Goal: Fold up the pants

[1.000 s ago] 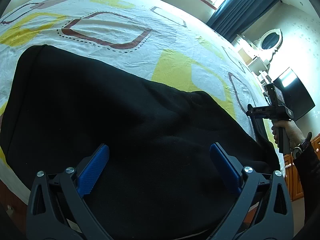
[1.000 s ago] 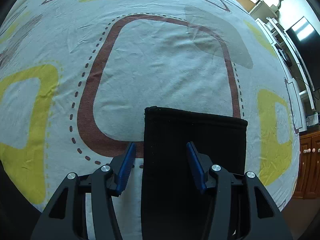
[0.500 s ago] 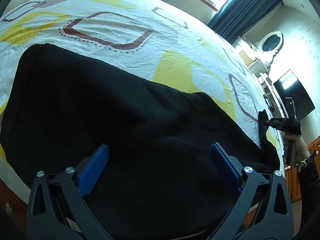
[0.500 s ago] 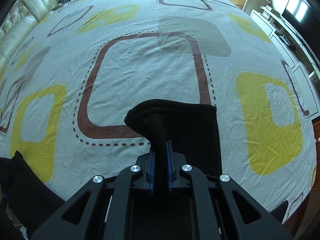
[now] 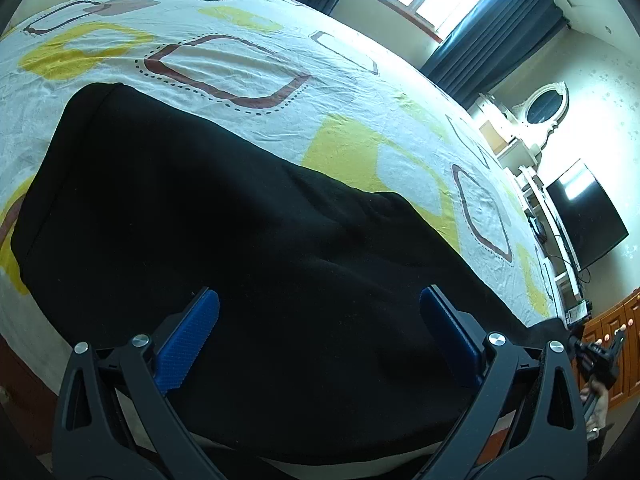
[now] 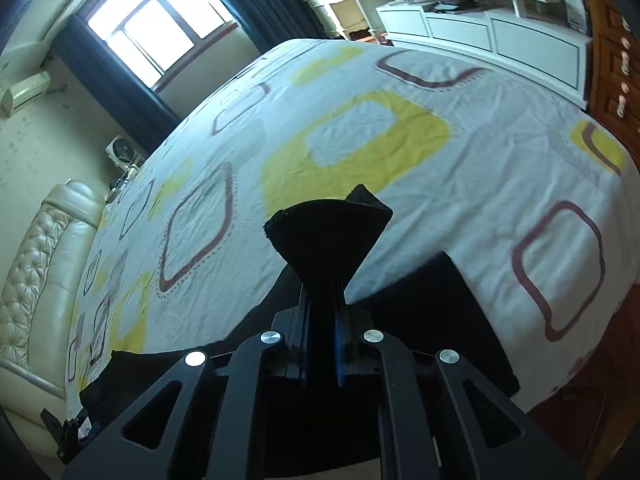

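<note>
Matt black cloth pants (image 5: 248,264) on a creased printed cotton sheet (image 5: 352,92).

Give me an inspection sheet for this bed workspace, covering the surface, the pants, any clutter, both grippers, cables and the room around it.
Surface: bed sheet, white with yellow and brown squares, lightly wrinkled.
Job's things: black pants lie spread on the sheet; one end is lifted and bunched.
Clutter: nothing seen on the sheet besides the pants.
Grippers: left hand-held gripper open, over the pants, pads not pressing on fabric; right hand-held gripper shut on the pants' end.
Cables: thin cords by the television; none on the bed.
Surroundings: window with dark curtains, padded headboard, white cabinet, oval mirror, wooden drawers.
</note>
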Tool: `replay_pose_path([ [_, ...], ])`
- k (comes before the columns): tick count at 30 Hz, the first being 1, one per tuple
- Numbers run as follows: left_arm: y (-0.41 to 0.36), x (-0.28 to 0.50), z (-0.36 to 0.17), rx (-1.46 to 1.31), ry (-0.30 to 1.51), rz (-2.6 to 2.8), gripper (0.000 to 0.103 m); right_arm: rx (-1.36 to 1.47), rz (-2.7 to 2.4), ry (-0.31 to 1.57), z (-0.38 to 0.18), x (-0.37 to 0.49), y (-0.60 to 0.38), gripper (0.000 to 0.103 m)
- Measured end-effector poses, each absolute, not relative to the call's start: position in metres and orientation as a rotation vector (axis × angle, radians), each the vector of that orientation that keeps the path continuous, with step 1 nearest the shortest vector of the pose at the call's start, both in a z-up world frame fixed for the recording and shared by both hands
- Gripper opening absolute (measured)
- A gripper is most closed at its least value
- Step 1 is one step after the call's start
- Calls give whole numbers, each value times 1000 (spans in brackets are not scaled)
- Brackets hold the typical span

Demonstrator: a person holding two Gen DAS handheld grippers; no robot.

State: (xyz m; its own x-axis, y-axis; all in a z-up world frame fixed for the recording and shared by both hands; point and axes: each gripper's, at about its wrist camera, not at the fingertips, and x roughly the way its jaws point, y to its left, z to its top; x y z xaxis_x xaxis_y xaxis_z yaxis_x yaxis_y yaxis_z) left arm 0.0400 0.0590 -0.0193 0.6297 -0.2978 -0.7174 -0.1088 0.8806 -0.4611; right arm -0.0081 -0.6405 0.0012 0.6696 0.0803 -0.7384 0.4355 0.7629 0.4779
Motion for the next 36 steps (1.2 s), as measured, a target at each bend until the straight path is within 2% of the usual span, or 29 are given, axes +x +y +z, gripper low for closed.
replay_pose_path([
  [4, 39, 26, -13, -503, 874, -168, 100, 968, -183, 816, -63, -44, -667, 10],
  [6, 24, 19, -10, -508, 877, -209, 100, 1066, -163, 764, -78, -51, -670, 14],
  [10, -1, 8, -13, -537, 902, -276, 100, 1188, -97, 683, -90, -48, -672, 50],
  [11, -6, 5, -16, -543, 911, -281, 100, 1186, -84, 674, -88, -46, -671, 56],
  [12, -11, 3, -20, -549, 921, -282, 100, 1183, -70, 667, -86, -43, -668, 67],
  [13, -15, 1, -24, -556, 934, -285, 100, 1176, -63, 666, -83, -42, -665, 75],
  [14, -18, -1, -28, -564, 950, -288, 100, 1160, -68, 672, -80, -39, -661, 75],
  [17, -27, -7, -39, -586, 976, -295, 100, 1105, -94, 687, -78, -35, -654, 73],
  [18, -30, -9, -40, -575, 972, -290, 100, 1100, -107, 687, -80, -34, -653, 63],
  [19, -33, -10, -38, -560, 967, -290, 100, 1083, -134, 702, -82, -32, -655, 35],
  [21, -37, -13, -32, -542, 949, -298, 100, 1084, -132, 703, -87, -33, -657, 15],
  [24, -44, -24, -18, -579, 895, -354, 100, 1184, -106, 658, -95, -42, -667, 13],
  [27, -65, -31, -19, -686, 927, -467, 100, 1196, -109, 638, -93, -48, -673, 13],
  [36, -129, -23, -68, -921, 1077, -540, 100, 1214, -112, 648, -109, -60, -674, 13],
])
